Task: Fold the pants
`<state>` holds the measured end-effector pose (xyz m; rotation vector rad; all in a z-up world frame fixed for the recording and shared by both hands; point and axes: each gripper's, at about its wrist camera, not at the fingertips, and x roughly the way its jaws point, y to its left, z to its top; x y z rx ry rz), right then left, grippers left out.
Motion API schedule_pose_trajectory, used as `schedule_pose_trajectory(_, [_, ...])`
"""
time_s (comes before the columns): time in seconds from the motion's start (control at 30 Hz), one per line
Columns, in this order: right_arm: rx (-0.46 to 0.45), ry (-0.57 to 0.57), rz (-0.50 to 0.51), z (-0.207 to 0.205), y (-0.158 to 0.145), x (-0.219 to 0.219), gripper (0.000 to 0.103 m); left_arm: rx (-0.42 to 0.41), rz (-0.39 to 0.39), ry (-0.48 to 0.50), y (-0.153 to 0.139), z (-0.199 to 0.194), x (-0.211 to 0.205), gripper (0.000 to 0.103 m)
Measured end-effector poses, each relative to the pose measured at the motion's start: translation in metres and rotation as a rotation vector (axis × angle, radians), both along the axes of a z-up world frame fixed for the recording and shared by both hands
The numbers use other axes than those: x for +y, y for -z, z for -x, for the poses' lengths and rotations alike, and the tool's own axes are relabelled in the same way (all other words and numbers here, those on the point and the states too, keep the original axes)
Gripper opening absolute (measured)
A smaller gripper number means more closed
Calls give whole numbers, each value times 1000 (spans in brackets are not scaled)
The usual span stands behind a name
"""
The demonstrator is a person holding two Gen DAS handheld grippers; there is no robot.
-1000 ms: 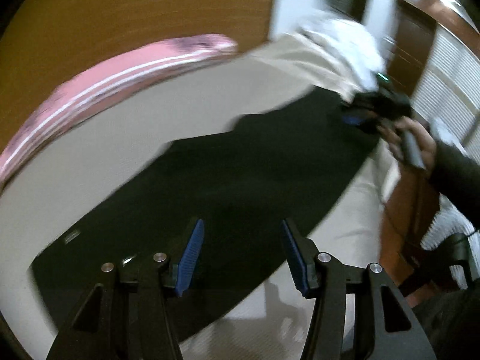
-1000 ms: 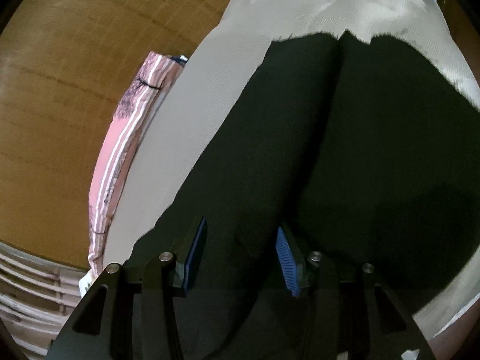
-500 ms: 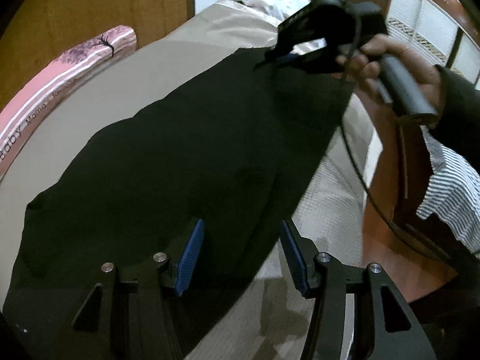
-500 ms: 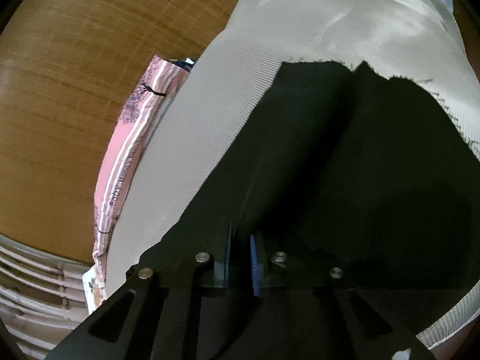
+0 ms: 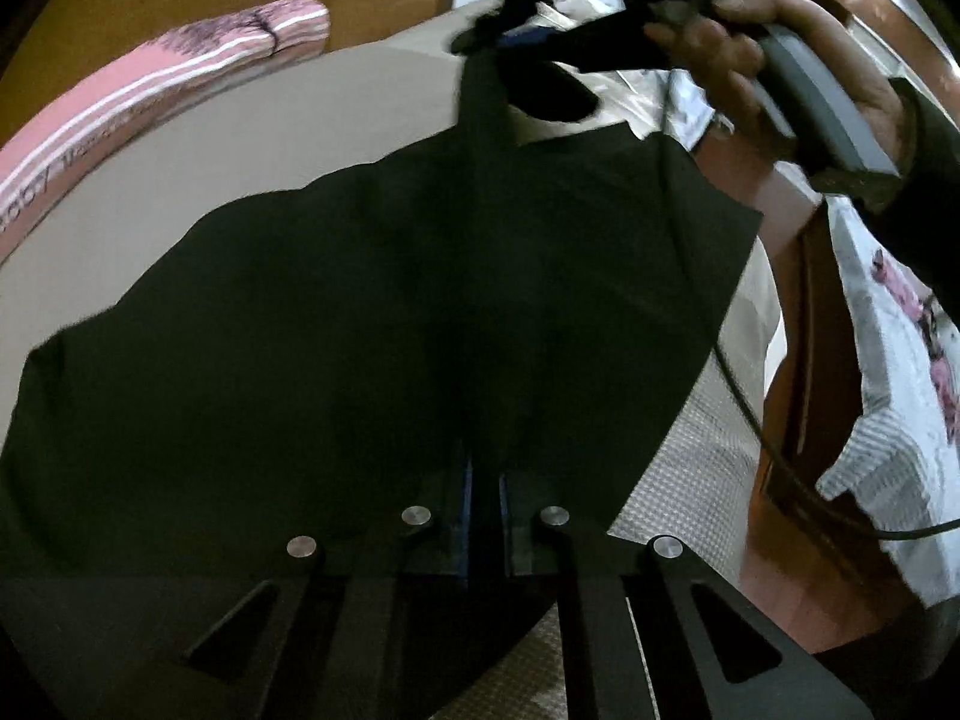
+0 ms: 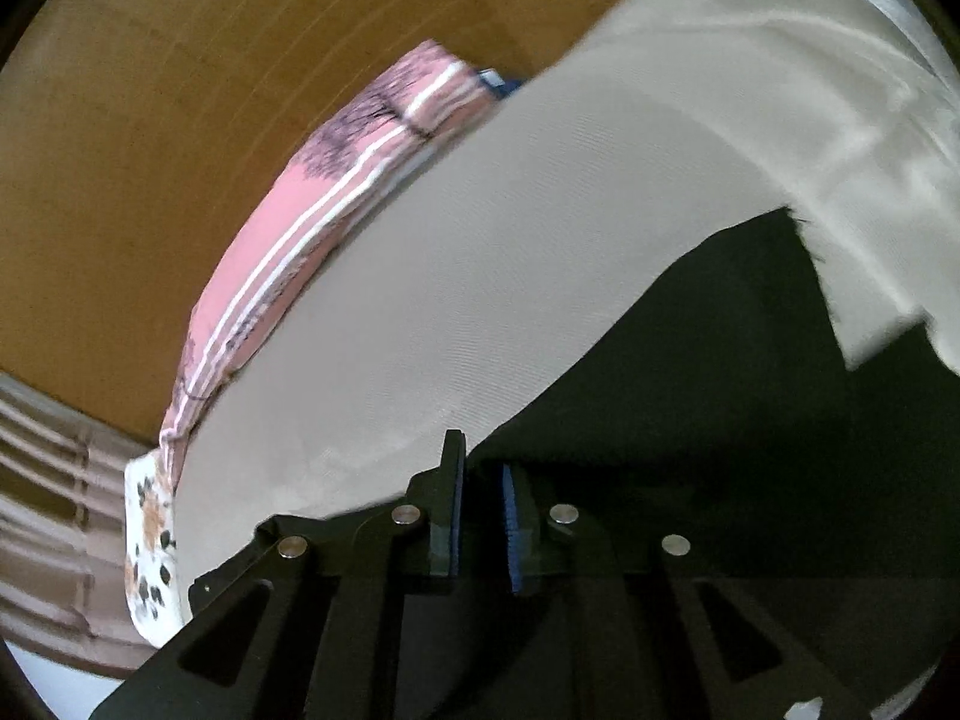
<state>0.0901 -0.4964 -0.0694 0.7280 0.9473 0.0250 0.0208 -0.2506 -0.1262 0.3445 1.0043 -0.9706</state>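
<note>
Black pants (image 5: 372,324) lie spread over a beige bed (image 5: 252,138). My left gripper (image 5: 485,480) is shut on the near edge of the pants. My right gripper (image 5: 510,36) shows at the top of the left wrist view, shut on the far edge and lifting it into a taut ridge. In the right wrist view the right gripper (image 6: 483,480) pinches the black pants (image 6: 720,396) between its blue pads above the bed (image 6: 480,276).
A pink striped pillow (image 5: 150,84) lies along the bed's far side against a wooden headboard (image 6: 180,120). A dark cable (image 5: 744,396) hangs from the right gripper. Wooden furniture and floral and striped fabric (image 5: 888,420) stand right of the bed.
Both grippers have closed on the pants, the right first, then the left. The right gripper has lifted its edge up and towards the left gripper.
</note>
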Motion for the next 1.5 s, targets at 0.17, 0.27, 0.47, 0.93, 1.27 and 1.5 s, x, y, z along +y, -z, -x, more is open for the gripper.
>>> schedule_pose_trajectory(0.17, [-43, -51, -1, -38, -5, 20, 21, 37, 38, -29, 4, -7, 7, 7])
schedule_pose_trajectory(0.27, [-91, -14, -1, -43, -15, 10, 21, 40, 43, -31, 5, -7, 8, 7])
schedule_pose_trajectory(0.47, [-30, 64, 16, -40, -5, -24, 21, 61, 77, -32, 7, -12, 12, 7])
schedule_pose_trajectory(0.93, [99, 143, -26, -85, 58, -35, 21, 108, 123, -30, 9, -19, 18, 7])
schedule_pose_trajectory(1.27, [56, 173, -45, -118, 70, -44, 10, 140, 143, -36, 12, -23, 21, 7])
schedule_pose_trajectory(1.5, [-31, 183, -39, -95, 28, -41, 5, 132, 124, -40, 9, -24, 20, 7])
